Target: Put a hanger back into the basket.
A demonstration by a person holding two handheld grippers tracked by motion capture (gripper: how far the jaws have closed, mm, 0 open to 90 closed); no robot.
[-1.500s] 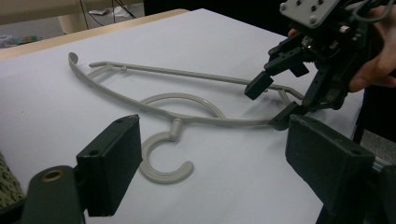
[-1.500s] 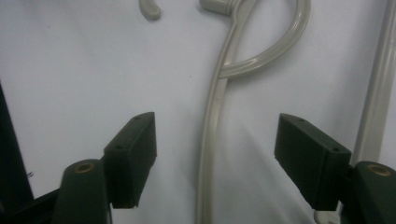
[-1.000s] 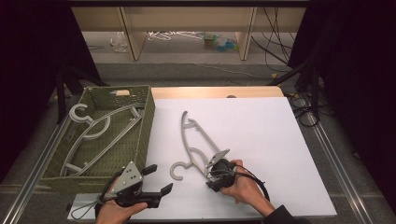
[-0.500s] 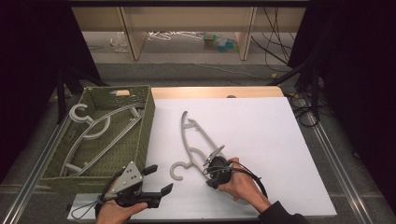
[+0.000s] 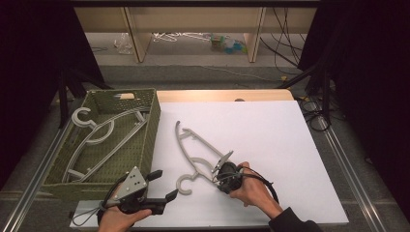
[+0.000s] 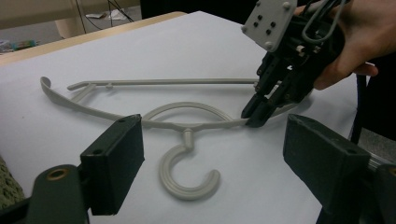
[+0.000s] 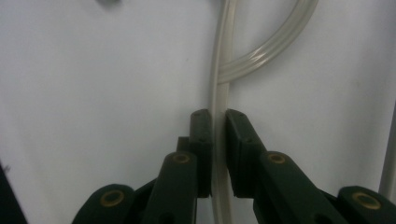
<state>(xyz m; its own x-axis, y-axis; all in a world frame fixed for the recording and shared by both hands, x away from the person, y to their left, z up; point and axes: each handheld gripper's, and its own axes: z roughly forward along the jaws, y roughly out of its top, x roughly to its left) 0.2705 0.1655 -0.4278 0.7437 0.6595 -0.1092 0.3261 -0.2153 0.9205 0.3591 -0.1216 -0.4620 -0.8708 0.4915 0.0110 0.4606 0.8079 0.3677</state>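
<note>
I see the hanger (image 6: 187, 123) as pale grey moulded plastic, smooth with a slight sheen and ribbed along its arc. My tongs (image 7: 218, 140) look like matt black plastic. The surface (image 5: 270, 130) is matt white, paper-like; the basket (image 5: 150, 125) is rough olive weave.

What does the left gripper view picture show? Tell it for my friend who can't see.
The right gripper, held in a person's hand, pinches the thin shoulder bar of a grey plastic hanger lying flat on a white table. Its hook curls toward the camera, between the left gripper's two open black jaws.
</note>
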